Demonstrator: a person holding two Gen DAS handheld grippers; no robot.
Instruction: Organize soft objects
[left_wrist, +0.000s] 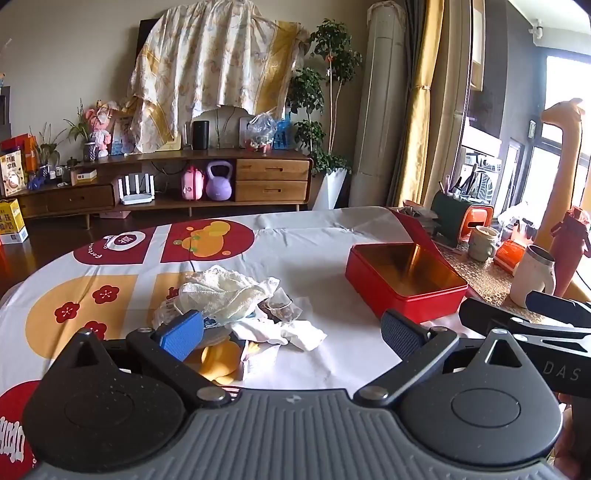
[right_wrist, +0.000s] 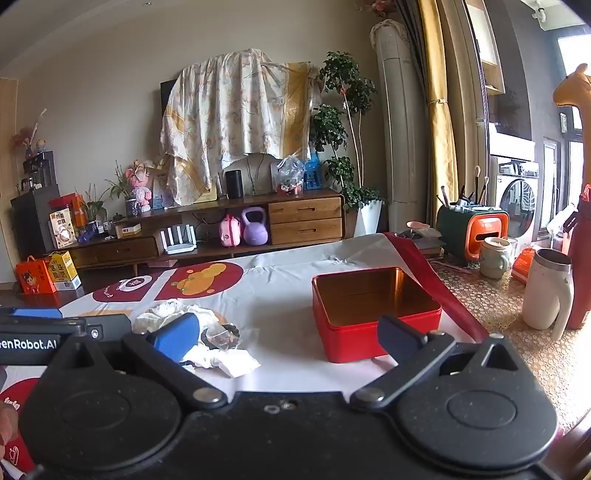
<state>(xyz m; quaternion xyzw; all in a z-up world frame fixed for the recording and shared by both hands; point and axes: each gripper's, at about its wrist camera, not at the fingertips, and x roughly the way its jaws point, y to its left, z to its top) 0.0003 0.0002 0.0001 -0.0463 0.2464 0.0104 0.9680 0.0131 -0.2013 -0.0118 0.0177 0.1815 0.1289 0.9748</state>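
My left fingers and right fingers both stand wide apart, holding nothing. The heap of soft cloths lies on the counter, left of the open red tin.

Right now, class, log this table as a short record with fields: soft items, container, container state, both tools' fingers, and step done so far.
soft items: pile of soft cloths heaped on the tablecloth, none in the tin
container: red tin, to the right of the pile
container state: lid off, inside bare
left gripper: fingers wide apart, holding nothing
right gripper: fingers wide apart, holding nothing
step done: sorting not yet begun
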